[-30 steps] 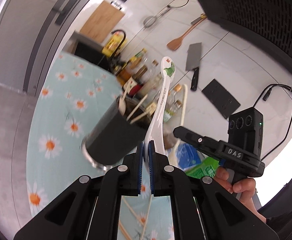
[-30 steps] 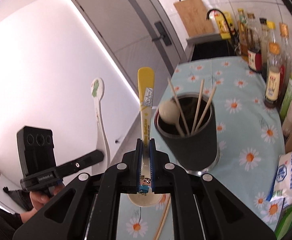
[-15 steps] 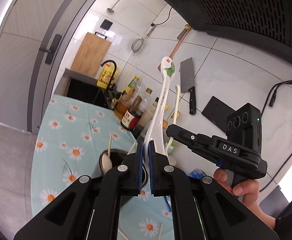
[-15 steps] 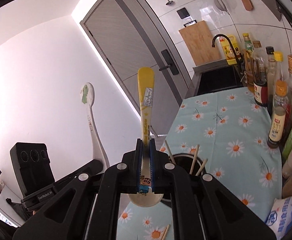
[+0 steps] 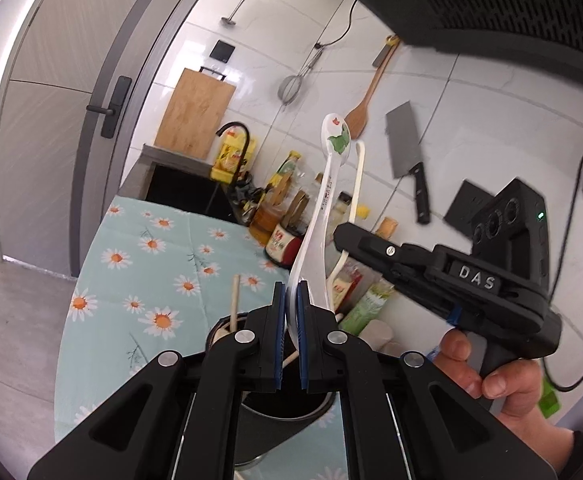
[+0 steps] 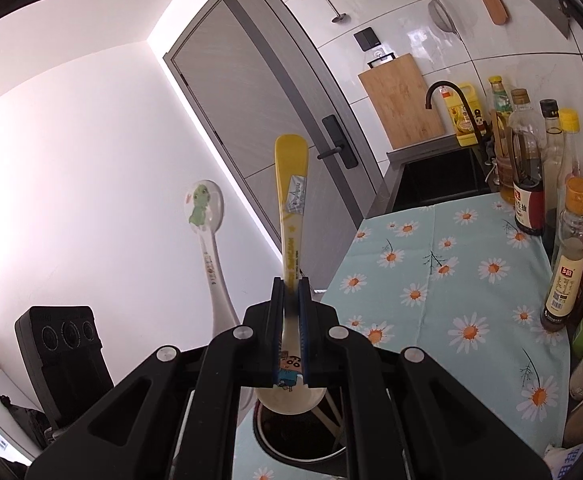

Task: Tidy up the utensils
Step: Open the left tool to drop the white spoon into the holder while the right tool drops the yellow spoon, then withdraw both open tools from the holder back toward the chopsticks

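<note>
My left gripper (image 5: pixel 291 336) is shut on a white ceramic spoon (image 5: pixel 323 204) with a green frog print, handle pointing up. It hangs just above the dark utensil cup (image 5: pixel 283 416), which holds chopsticks (image 5: pixel 234 300). My right gripper (image 6: pixel 291 332) is shut on a yellow-handled spoon (image 6: pixel 291 216), its bowl (image 6: pixel 289 398) right over the mouth of the cup (image 6: pixel 303 444). The white spoon (image 6: pixel 207 224) and the left gripper also show at the left of the right wrist view. The right gripper's body (image 5: pixel 451 280) shows at the right of the left wrist view.
The cup stands on a counter with a daisy-print cloth (image 6: pixel 443 272). Sauce and oil bottles (image 6: pixel 567 256) line the right edge. A sink with a black faucet (image 6: pixel 447 92) and a wooden board (image 6: pixel 403 100) lie behind. A knife (image 5: pixel 407 152) and utensils hang on the wall.
Both grippers tipped upward and moved over the cup, which dropped low in each view. Both spoons stay gripped; the yellow spoon's bowl is now at the cup's mouth.
</note>
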{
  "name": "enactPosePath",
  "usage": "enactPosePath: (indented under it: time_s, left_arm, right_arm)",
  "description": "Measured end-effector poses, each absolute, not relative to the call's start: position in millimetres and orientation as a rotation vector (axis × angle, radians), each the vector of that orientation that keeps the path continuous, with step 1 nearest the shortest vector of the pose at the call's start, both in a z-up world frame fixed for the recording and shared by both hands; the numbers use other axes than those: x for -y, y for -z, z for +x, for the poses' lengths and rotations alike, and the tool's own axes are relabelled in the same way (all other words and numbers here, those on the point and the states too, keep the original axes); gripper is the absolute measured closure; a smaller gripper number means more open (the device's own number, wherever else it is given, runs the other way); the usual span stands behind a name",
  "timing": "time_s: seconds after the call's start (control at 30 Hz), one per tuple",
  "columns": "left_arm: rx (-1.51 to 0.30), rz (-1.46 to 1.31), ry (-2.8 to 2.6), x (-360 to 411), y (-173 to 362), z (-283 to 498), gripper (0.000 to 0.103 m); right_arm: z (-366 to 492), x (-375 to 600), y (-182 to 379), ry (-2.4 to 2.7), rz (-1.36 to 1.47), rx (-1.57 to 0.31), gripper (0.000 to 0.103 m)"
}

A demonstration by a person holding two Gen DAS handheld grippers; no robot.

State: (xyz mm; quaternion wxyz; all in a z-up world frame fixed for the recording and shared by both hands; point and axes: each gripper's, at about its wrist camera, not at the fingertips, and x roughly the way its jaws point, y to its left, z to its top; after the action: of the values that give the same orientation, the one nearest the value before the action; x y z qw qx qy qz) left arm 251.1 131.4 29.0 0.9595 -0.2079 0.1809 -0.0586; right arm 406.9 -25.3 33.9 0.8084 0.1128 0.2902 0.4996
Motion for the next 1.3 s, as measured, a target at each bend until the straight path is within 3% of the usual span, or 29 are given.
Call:
enactPosePath:
  time_s: [0.77, 0.83, 0.87, 0.9, 0.97, 1.3]
  left_arm:
    - [-0.505, -0.26, 0.017, -109, 7, 263, 0.097]
    - [-0.51, -0.241, 0.014, -106, 7, 263, 0.096]
    - [-0.511, -0.235, 0.01, -104, 7, 262, 0.095]
    - [-0.507, -0.235, 0.009, -104, 6, 261, 0.087]
    - [-0.499, -0.235, 0.001, -103, 4, 259, 0.077]
    - [-0.461, -0.243, 0.0, -102, -12, 245, 0.077]
  right_arm:
    - [408, 14, 18, -1.057, 0.174, -0.703, 0.095]
    - [409, 14, 20, -1.059, 0.177, -0.721, 0.09]
    - [411, 14, 21, -1.063, 0.185, -0.743, 0.085]
    - [410, 16, 21, -1.069, 0.193, -0.75, 0.079]
    - [407, 20, 17, -1.067, 0.201, -0.73, 0.078]
    - [392, 39, -8, -1.064, 0.233, -0.679, 0.078]
